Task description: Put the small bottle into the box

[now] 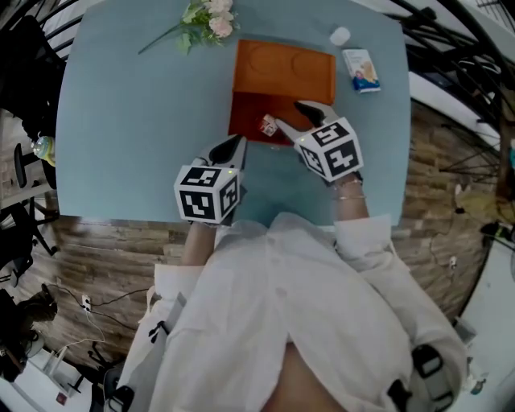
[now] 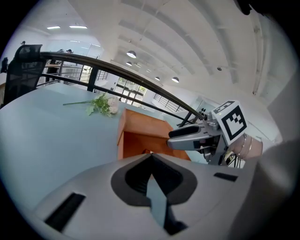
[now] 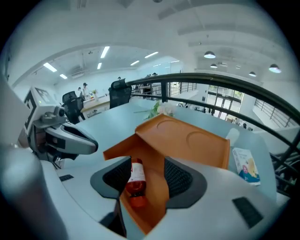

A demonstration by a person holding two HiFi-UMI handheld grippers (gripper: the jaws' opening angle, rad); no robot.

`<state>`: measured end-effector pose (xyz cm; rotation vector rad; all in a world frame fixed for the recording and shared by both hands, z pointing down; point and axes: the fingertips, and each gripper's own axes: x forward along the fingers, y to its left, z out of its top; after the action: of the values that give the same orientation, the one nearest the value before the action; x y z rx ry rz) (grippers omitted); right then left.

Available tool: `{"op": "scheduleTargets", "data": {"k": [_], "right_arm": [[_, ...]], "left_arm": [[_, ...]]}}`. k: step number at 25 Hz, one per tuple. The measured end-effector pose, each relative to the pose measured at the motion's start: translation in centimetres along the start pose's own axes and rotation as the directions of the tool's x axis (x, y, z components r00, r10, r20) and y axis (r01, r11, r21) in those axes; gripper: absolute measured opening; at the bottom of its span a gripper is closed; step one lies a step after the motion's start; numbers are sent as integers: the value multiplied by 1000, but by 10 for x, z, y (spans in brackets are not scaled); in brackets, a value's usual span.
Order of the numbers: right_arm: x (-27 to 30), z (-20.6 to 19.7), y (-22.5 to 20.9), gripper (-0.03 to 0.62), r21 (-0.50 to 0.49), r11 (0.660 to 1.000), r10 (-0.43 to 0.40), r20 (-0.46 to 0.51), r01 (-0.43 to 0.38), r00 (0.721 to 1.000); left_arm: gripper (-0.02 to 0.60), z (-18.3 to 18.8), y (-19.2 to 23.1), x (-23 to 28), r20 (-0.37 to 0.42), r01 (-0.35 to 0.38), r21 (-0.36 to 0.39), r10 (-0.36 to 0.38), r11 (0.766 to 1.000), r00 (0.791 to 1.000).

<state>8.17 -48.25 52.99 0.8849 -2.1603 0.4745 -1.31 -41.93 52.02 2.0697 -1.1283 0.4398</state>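
Note:
An orange box [image 1: 286, 72] stands open on the pale blue table [image 1: 129, 121], its lid folded back. The small bottle [image 1: 268, 125], red with a white label, lies inside the box near its front edge. In the right gripper view the small bottle [image 3: 136, 180] rests on the floor of the box [image 3: 187, 145], below the jaws. My right gripper [image 1: 291, 117] hovers over the box's front edge, open, its jaws wide apart [image 3: 147, 176]. My left gripper [image 1: 233, 149] sits just left of the box's front corner, its jaws meeting at the tip [image 2: 152, 157].
A sprig of flowers [image 1: 205, 20] lies at the table's far edge, left of the box. A small white and blue carton [image 1: 362, 70] and a white round object [image 1: 339, 35] sit right of the box. The table's near edge runs just under both grippers.

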Motion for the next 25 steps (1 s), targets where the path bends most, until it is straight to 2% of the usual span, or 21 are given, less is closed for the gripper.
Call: {"op": "scheduleTargets", "data": {"k": [6,13,14,16,21,25], "right_arm": [[-38,25,9,215,38,999,8,148,-14,989],[-84,60,24,208,44,999,8,361,-26,933],[-90,63,24,187,41,999,2,384,-20,923],[-103,70,23,89,40,999,-14,427,-4,904],[-130,77,22,17,82,997,-51,502,11,863],[-143,78,23,3,112,993,-94,526,40,845]], "left_arm": [[3,21,-21,-7,50,31,50,-34,998,998],[5,51,-48,-16,101,96,172,-114,980,988],[5,55,-51,-16,108,105,188,-127,976,986],[4,62,-58,-16,124,127,213,-156,969,980],[5,75,-73,-17,134,141,276,-183,951,974],[4,83,-78,-19,135,120,345,-175,931,975]]}}
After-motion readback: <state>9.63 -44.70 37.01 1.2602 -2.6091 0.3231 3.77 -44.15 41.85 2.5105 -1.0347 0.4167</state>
